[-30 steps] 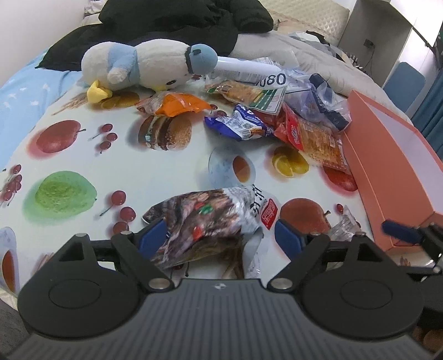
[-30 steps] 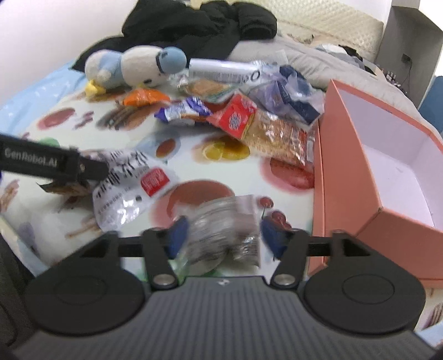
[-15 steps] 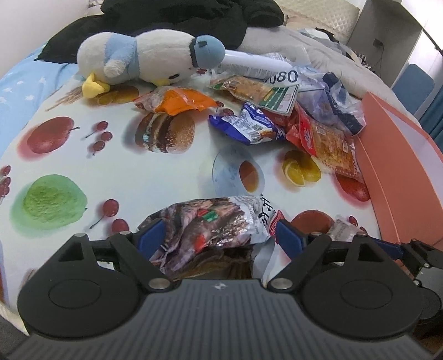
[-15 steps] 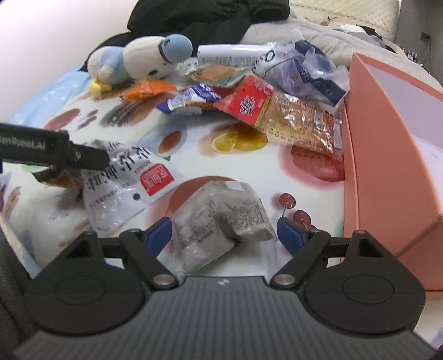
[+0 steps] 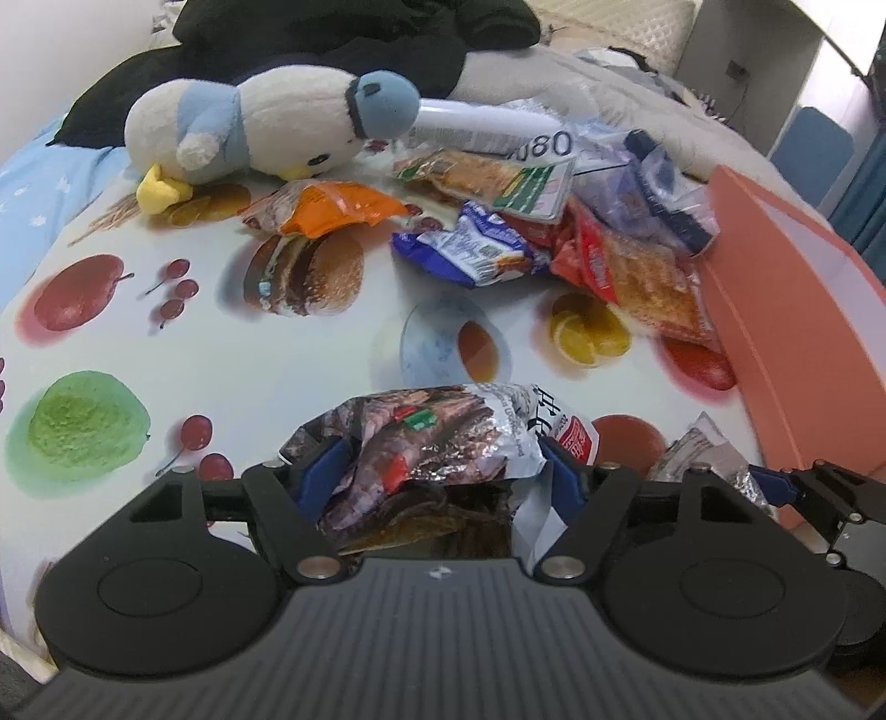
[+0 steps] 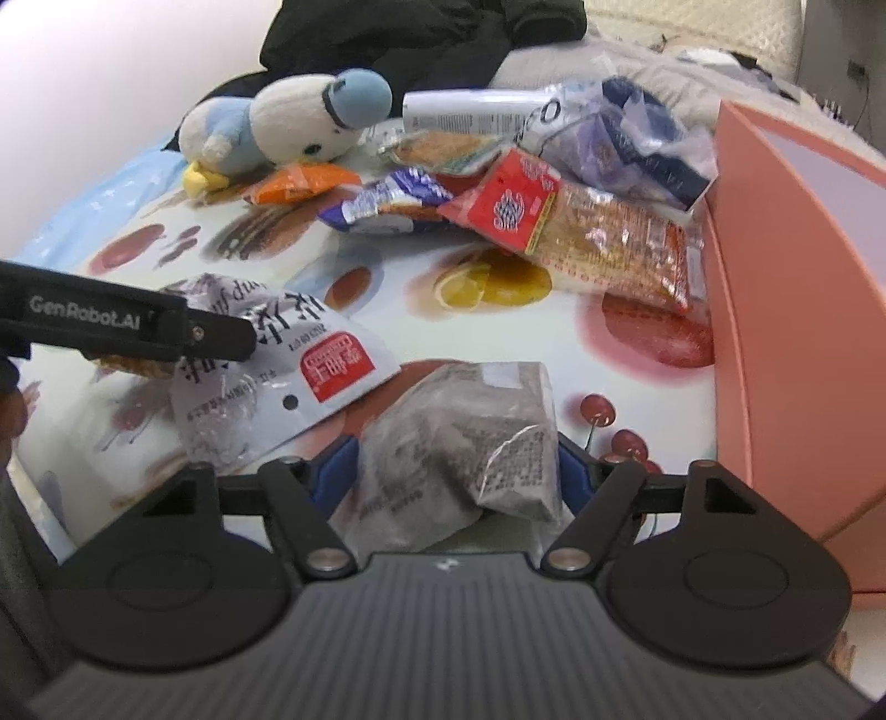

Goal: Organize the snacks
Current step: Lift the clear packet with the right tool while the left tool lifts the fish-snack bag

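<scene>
A silver-and-brown snack bag (image 5: 443, 437) with a red label lies on the fruit-print cloth (image 5: 221, 343), between the blue pads of my left gripper (image 5: 443, 473). Its jaws are closing, and the pads touch the crumpled sides of the bag. A grey foil packet (image 6: 459, 443) sits between the pads of my right gripper (image 6: 451, 473). These jaws are closing too, and the packet fills the gap from pad to pad. The left gripper's finger (image 6: 138, 327) reaches over the bag (image 6: 266, 354) at the left of the right wrist view. An open salmon box (image 6: 786, 277) stands at the right.
A plush bird (image 5: 260, 127) lies at the back beside a pile of snacks: an orange packet (image 5: 326, 207), a blue packet (image 5: 465, 249), a red cracker pack (image 5: 637, 277) and a clear bag (image 5: 653, 183). Black clothing (image 5: 332, 33) lies behind. The box wall (image 5: 786, 343) borders the right.
Both grippers came lower and closer onto their packets. The jaws of each widened a little, then narrowed, and both packets now bulge up between the pads.
</scene>
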